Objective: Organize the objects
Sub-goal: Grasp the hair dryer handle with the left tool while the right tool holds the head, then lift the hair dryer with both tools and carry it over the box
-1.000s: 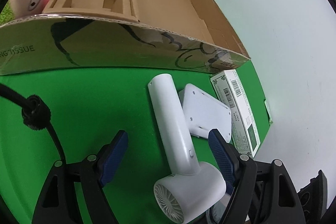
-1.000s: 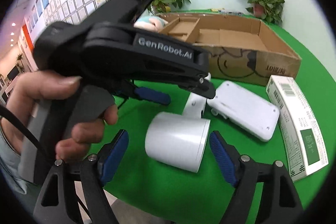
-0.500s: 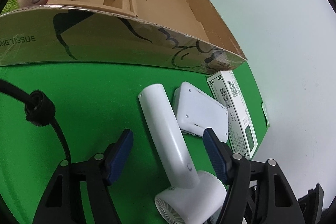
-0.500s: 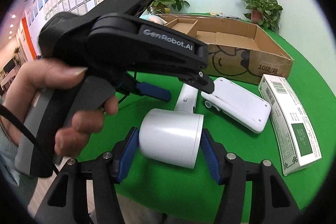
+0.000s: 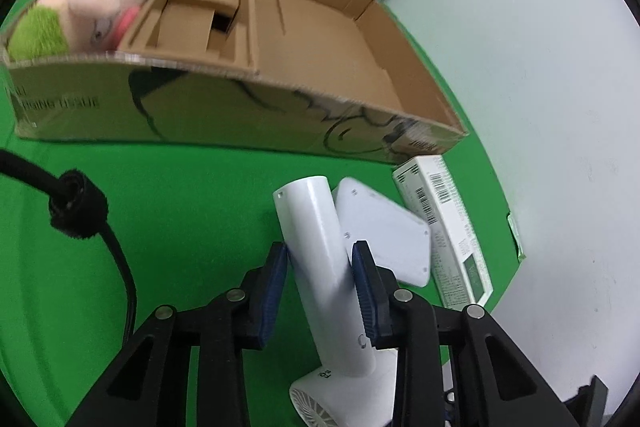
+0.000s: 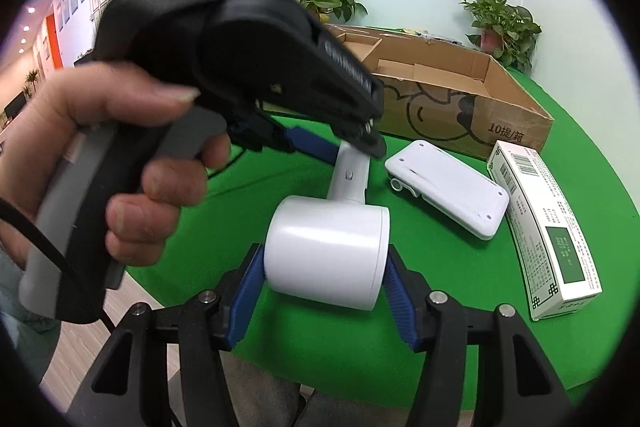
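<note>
left gripper (image 5: 320,291) closing on the dryer (image 5: 320,267) handle, pads touching; right gripper (image 6: 325,291) clamps its barrel at six o'clock. the box (image 5: 280,107) waits at twelve. hard, glossy plastic, likely slippery and head-heavy: two grips suit it.

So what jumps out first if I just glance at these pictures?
A white hair dryer on the green table, pinched by both claws: the right claw on its barrel, the left claw closing on its handle. Behind it lies a big open cardboard box, a pink plush toy at its far-left end.
</note>
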The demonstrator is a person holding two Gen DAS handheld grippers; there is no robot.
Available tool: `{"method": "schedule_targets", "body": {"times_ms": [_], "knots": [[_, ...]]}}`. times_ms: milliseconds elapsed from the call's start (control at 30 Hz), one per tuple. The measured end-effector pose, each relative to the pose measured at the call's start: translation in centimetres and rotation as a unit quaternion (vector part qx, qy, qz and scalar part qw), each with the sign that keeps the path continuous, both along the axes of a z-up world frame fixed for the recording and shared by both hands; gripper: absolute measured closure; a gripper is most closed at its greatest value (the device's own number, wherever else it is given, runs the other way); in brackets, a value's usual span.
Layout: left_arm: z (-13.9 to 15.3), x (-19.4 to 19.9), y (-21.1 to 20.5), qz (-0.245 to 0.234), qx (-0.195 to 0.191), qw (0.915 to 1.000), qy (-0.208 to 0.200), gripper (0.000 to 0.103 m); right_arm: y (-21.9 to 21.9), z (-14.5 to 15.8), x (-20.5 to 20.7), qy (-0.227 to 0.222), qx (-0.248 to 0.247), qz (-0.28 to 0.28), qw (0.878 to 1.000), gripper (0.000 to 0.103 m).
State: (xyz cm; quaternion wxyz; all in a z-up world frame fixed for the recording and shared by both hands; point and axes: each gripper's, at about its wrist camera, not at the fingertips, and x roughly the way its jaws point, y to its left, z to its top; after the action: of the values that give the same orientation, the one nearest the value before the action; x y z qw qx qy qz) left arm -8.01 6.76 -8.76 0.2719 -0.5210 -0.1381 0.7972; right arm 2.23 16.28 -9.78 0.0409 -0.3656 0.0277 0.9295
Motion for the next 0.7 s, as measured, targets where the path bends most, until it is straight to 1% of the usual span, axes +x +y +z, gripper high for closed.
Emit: {"method": "schedule_targets", "body": {"times_ms": [67,200,367,600,700], "knots": [[1.5,0.4,0.0,-0.005,0.002,0.9998,0.018,0.074,0.2,0.0,0.2,0.000,-0.012,-0.011,1.000,0.047],[4.2,1.0,0.6,-0.013,-0.012,0.9983,0.055,0.075,0.6,0.2,-0.1,0.000,-0.017,-0.022,1.000,0.048],[6.9,0.9,1.5,-0.006,-0.023,0.9956,0.090,0.076,1.3,1.6,-0.9,0.021,-0.021,-0.028,0.999,0.049],[10.2,0.5,1.9,-0.007,-0.025,0.9918,0.125,0.076,2.1,4.0,-1.9,0.057,-0.019,-0.031,0.998,0.049],[11.6,0.5,1.7,0.003,-0.022,0.9906,0.135,0.076,2.3,4.8,-2.4,0.071,-0.022,-0.032,0.997,0.049]]}}
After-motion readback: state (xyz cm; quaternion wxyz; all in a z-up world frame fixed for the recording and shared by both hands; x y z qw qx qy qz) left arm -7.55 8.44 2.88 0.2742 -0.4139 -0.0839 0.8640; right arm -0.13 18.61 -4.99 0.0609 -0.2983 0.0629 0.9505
